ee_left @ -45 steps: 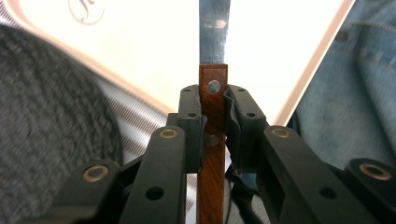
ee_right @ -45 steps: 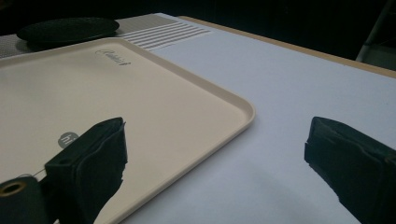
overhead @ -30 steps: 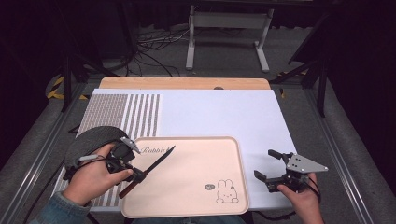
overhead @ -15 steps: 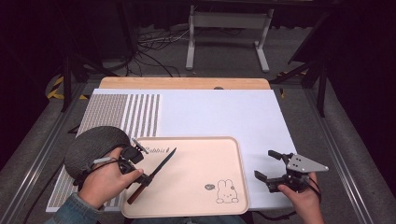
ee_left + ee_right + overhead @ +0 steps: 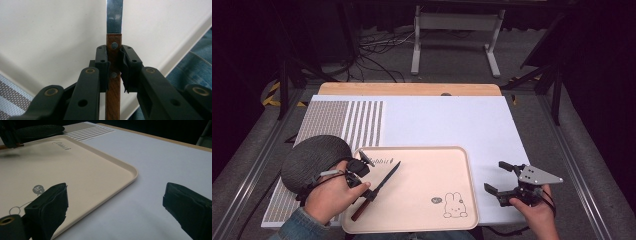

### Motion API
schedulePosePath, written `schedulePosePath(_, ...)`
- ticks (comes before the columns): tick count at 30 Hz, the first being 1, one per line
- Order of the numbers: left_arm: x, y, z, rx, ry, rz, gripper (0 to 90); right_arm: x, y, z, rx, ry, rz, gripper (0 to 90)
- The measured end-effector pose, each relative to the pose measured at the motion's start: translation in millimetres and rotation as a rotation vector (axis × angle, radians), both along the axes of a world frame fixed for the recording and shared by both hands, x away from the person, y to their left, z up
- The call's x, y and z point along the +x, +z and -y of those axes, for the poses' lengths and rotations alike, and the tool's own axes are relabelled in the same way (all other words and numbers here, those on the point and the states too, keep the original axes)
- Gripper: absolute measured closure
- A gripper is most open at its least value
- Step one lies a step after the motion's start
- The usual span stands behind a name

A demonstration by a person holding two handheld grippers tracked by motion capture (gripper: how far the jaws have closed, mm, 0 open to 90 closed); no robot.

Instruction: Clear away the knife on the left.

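Right now your left gripper (image 5: 362, 180) is clamped on the knife (image 5: 379, 188) by its wooden handle, over the near-left part of the beige tray (image 5: 422, 155), blade pointing far-right; your right gripper (image 5: 501, 179) hovers just right of the tray over the white mat (image 5: 452, 120), jaws wide apart with nothing between them. Farther left, a dark round cap-like thing (image 5: 309, 157) sits just beside the tray's far-left corner, on the striped part of the mat.

Bright, evenly lit tabletop against dark surroundings; slightly soft close-ups.
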State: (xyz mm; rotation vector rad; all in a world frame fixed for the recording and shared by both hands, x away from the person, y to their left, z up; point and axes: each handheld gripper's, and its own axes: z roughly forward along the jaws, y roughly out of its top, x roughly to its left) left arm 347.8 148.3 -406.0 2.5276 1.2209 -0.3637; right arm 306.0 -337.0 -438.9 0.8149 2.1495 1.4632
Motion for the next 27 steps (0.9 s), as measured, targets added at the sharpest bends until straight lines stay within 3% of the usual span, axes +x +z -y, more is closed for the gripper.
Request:
schedulePosePath(4,2.5,-5.7,-1.0,0.029,0.013,-0.007,77.7,0.3,-0.7,-0.1,-0.002,0.000,0.001,6.5)
schedulePosePath(16,6.7,-18.7,-8.2,0.043,0.041,-0.040,77.6,0.8,-1.2,-1.0,-0.010,0.006,-0.004,6.6)
schedulePosePath(27,7.4,-20.4,-10.0,0.055,0.054,-0.037,77.5,1.2,-2.2,-1.5,-0.013,0.013,-0.011,6.5)
